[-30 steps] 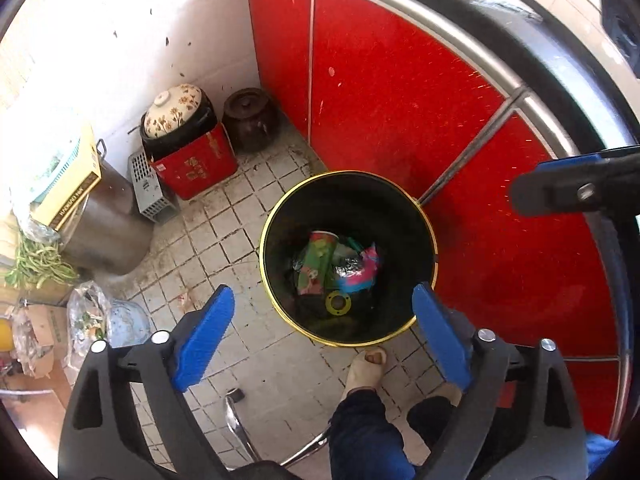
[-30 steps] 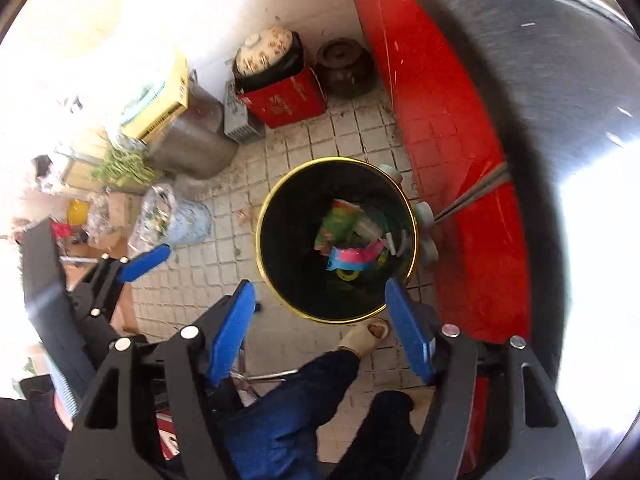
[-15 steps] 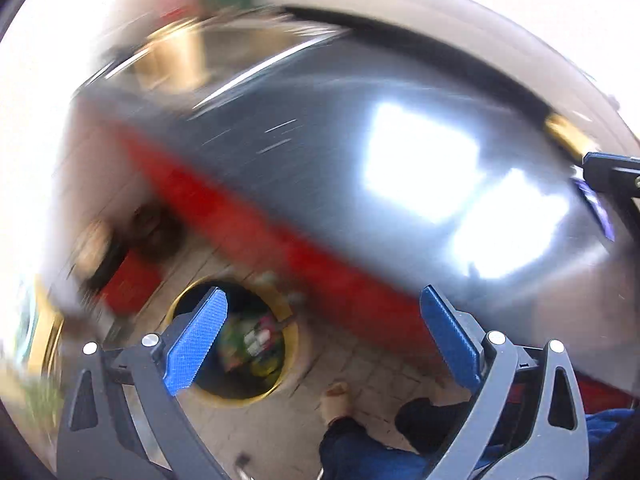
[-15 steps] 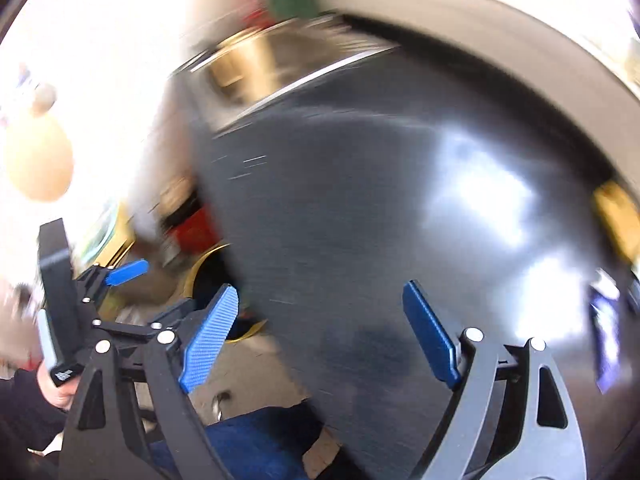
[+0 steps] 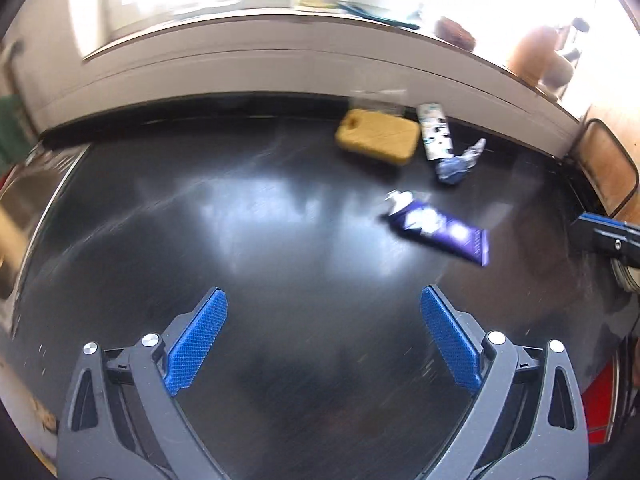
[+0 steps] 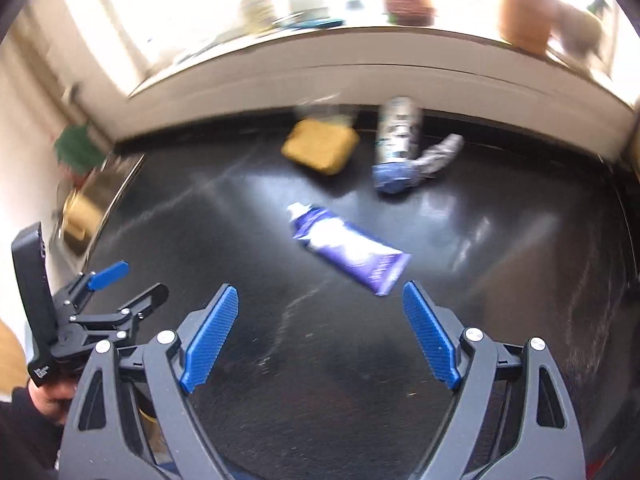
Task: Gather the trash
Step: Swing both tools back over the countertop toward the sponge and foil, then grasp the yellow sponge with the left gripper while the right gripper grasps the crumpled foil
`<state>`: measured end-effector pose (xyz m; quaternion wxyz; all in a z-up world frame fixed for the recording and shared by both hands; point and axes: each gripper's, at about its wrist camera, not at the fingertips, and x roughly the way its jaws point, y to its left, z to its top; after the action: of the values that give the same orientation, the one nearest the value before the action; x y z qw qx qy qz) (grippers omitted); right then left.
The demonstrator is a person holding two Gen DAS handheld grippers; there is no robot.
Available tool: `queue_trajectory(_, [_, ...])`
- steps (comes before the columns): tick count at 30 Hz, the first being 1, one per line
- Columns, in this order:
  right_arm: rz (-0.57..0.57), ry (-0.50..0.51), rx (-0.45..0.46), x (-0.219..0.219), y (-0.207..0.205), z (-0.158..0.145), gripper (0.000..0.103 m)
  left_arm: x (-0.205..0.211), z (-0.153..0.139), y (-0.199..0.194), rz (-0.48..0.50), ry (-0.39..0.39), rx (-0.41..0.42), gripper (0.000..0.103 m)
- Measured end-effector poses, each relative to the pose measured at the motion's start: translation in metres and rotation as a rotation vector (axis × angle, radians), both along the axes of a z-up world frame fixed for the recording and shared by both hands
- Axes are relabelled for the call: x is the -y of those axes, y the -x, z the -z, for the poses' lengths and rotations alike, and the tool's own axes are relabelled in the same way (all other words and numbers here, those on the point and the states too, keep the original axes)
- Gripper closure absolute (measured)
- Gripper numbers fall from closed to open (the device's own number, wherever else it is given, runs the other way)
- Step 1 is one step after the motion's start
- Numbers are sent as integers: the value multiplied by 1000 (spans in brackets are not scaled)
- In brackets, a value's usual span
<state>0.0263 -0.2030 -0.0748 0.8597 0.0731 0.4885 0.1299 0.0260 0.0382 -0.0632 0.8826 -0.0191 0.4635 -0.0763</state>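
A purple squeezed tube (image 5: 438,230) lies on the black countertop (image 5: 256,240); it also shows in the right wrist view (image 6: 348,249), just beyond my right gripper. Behind it lie a crumpled blue-grey wrapper (image 5: 458,162) (image 6: 416,166) and a white printed can (image 5: 435,137) (image 6: 398,132) near the back wall. My left gripper (image 5: 322,346) is open and empty over the counter. My right gripper (image 6: 320,338) is open and empty, its right fingertip close to the tube's flat end. The left gripper also shows in the right wrist view (image 6: 120,284).
A yellow sponge (image 5: 378,136) (image 6: 320,146) lies by the back wall, left of the can. A steel sink (image 6: 92,204) is at the counter's left end. A window ledge (image 6: 320,36) with pots runs behind. A chair back (image 5: 608,168) stands at right.
Both grippers have swung up from over the floor bin to over the black countertop. The bin has left view; the tube, wrapper, can and sponge have come into view.
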Motion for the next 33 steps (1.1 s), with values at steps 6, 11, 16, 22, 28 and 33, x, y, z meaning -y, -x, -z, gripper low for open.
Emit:
queue_trajectory(6, [63, -42, -8, 44, -31, 3, 21, 49, -2, -60, 34, -10, -21, 9])
queue_trajectory(11, [38, -40, -57, 54, -64, 24, 21, 70, 10, -109, 38, 1, -55, 9])
queue_trajectory(16, [13, -29, -126, 59, -97, 52, 21, 88, 33, -133, 142, -91, -55, 9])
queue_trajectory(22, [70, -140, -207, 74, -156, 82, 21, 84, 49, -181, 67, -17, -112, 9])
queue_trajectory(28, [124, -236, -269, 77, -204, 108, 22, 92, 66, -213, -10, 40, -164, 9])
queue_trajectory(33, [129, -255, -312, 72, -222, 126, 42, 84, 81, -231, -119, 149, -225, 9])
